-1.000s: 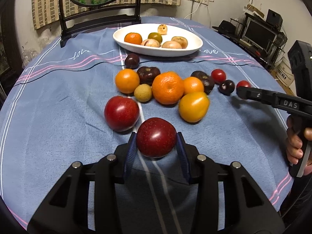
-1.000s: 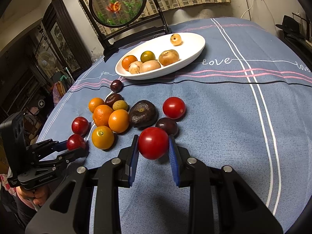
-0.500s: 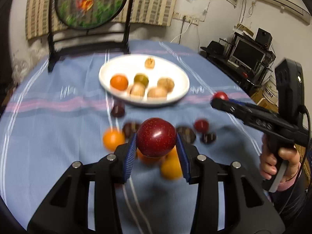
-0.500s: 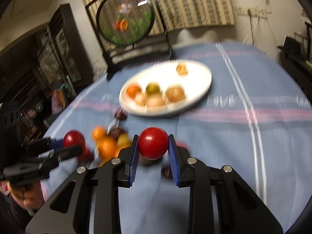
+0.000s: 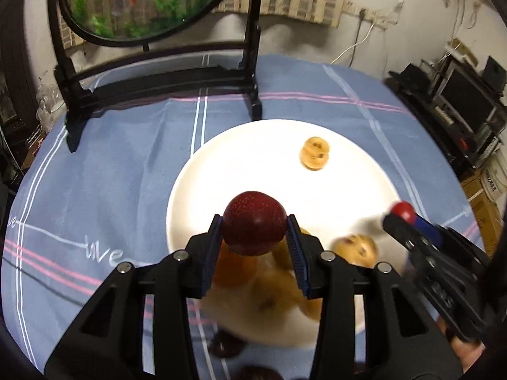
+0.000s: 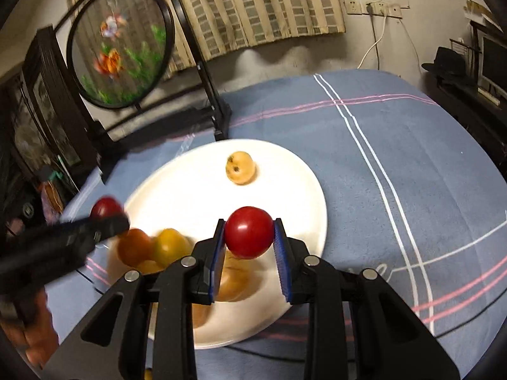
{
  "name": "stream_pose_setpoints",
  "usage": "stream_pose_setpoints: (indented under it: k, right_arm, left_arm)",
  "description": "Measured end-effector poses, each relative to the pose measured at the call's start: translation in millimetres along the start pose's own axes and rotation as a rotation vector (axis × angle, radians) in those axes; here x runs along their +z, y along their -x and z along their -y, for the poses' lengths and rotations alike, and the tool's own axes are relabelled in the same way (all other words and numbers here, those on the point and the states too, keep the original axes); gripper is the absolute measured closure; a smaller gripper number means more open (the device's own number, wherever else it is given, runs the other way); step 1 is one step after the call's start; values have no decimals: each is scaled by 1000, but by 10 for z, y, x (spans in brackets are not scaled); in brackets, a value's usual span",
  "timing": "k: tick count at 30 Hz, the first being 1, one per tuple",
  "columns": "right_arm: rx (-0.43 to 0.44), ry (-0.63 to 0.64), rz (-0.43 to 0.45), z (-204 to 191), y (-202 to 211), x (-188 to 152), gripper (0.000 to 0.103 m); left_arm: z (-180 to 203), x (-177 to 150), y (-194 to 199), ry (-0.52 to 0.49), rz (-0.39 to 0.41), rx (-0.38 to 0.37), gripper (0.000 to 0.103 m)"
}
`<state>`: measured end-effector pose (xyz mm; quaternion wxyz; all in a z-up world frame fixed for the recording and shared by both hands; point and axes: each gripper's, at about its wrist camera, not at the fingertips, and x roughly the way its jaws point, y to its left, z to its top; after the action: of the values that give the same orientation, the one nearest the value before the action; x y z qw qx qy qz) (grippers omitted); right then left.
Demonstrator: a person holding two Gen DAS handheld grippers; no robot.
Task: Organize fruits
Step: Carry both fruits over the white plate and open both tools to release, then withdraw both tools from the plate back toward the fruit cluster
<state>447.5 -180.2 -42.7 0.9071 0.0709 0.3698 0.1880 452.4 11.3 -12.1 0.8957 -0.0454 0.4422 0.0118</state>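
Both grippers have travelled from the loose pile of fruit near the front of the tabletop to hang over the white plate (image 5: 190, 190) toward the back edge, so each carry is nearly finished and what is left, by my reading, is lowering and letting go. The left gripper (image 5: 255, 234) has its jaws closed on the dark red plum (image 5: 253, 221), held clear above the plate's near-left part, over the orange fruit (image 6: 134, 245) and the yellow-green fruit (image 6: 169, 247) already lying there. The right gripper (image 6: 249, 237) has its jaws closed on the bright red tomato (image 6: 248, 231), held above the plate's middle, with bare white plate beyond it and the small tan fruit (image 6: 240, 167) alone near the far rim. The left view shows a brown spotted fruit (image 5: 358, 250) on the plate's right side and one or two dark fruits (image 5: 226, 345) on the cloth just in front of the plate, neither of which the right view makes out. The right view shows the orange and yellow-green fruits side by side, which the left gripper's own body mostly hides in its view. The round fish screen (image 6: 120, 47) stands behind the plate at the back edge.
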Motion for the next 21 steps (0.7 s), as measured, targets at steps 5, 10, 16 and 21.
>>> stream_pose_setpoints:
  k: [5, 10, 16, 21]
  right_arm:
    - [2, -1, -44, 56, -95, -3, 74]
    - [-9, 18, -62, 27, -131, -13, 74]
    - [2, 28, -82, 4, -174, -10, 72]
    - [17, 29, -43, -29, -71, 4, 42]
  left_arm:
    - [-51, -1, -268, 17, -37, 38, 62]
    - [-18, -16, -429, 3, -54, 72, 62]
    - [12, -1, -312, 7, -12, 102, 26]
    - [49, -68, 174, -43, 90, 136, 16]
